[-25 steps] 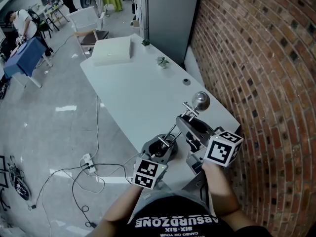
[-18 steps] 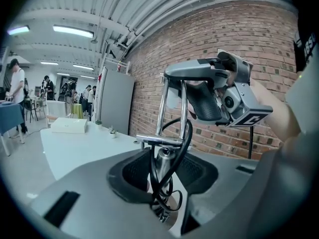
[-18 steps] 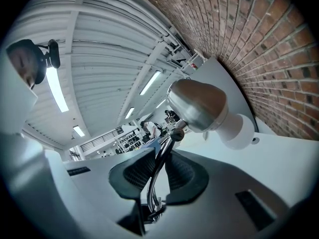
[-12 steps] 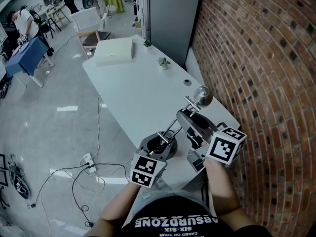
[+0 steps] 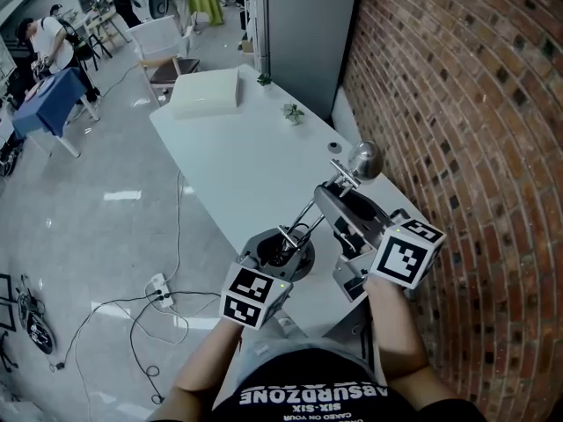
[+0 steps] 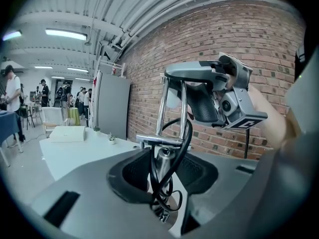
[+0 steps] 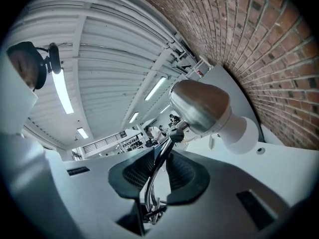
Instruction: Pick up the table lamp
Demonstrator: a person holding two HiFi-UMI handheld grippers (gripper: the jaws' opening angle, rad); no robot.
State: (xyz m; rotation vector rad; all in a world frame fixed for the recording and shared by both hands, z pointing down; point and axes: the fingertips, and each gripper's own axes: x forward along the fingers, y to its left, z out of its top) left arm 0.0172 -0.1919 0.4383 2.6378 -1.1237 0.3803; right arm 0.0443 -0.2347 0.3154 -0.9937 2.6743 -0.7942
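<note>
Table lamp (image 5: pixel 363 160) gripped two-handed over the near end of the white table (image 5: pixel 230 161), beside the brick wall (image 5: pixel 475 148)
Nearest you, your shirt (image 5: pixel 310 397) reads "ABSURDZONE SIX-SIX", upside down from above. Your left gripper (image 5: pixel 280 253) is clamped on the lamp's stout lower stem (image 6: pixel 160 164) and black cord (image 6: pixel 185 148), likely to carry the weight. Your right gripper (image 5: pixel 336 200) pinches the thin arm (image 7: pixel 158 169) below the chrome shade (image 7: pixel 199 105), probably steadying it; its jaws have just been easing apart, the arm between them

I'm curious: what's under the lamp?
The white table shows under the lamp. The left gripper, shut on it, covers its lower end, so right beneath is hidden.
</note>
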